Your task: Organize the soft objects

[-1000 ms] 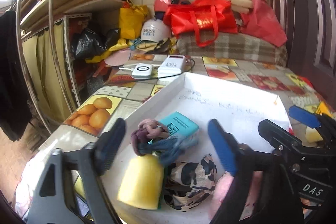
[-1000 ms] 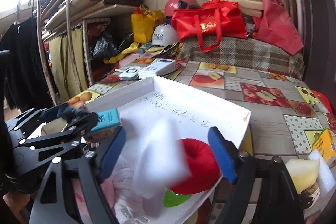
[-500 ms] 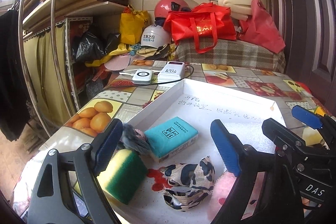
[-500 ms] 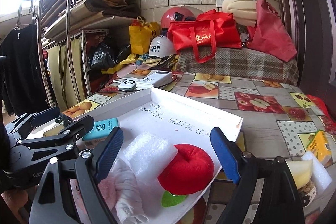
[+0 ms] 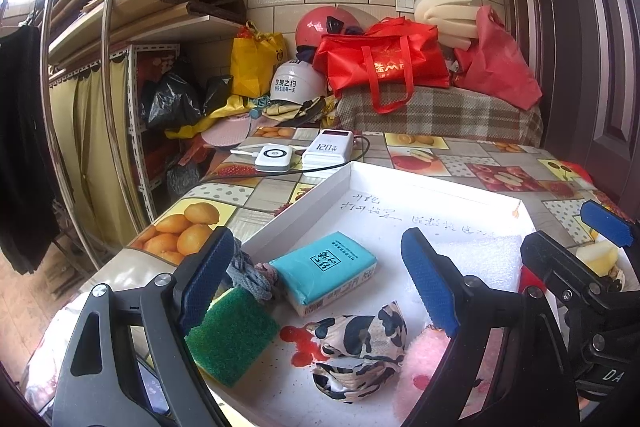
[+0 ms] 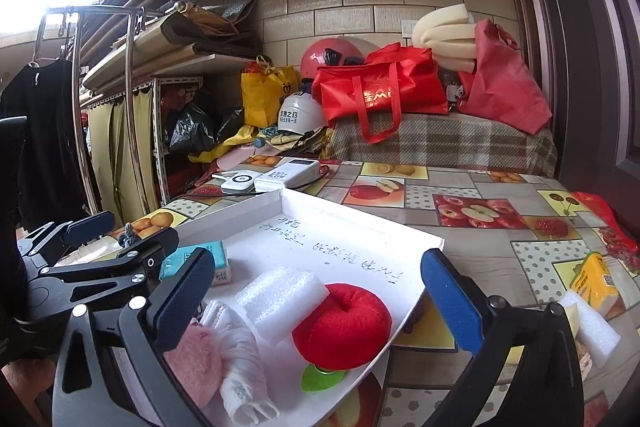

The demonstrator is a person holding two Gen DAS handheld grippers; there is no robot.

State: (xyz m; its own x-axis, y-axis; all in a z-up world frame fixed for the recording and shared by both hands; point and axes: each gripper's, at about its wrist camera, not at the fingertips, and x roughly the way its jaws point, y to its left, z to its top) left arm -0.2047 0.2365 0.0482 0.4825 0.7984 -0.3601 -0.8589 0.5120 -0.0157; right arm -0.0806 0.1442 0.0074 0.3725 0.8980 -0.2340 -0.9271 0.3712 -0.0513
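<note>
Fruit-patterned cloth covers the counter (image 6: 460,263), on which a white tray (image 5: 304,199) is set. Both claws, left (image 5: 320,281) and right (image 6: 320,295), are held released and empty over it. A sponge (image 5: 232,341) lies by the left claw's left finger; a red cushion (image 6: 344,327) sits between the right claw's fingers.

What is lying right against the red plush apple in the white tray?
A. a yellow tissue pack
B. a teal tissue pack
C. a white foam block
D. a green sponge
C: the white foam block leans on the red plush apple inside the white tray.

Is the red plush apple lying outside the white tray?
No, the red plush apple lies inside the white tray, beside the foam block.
</note>
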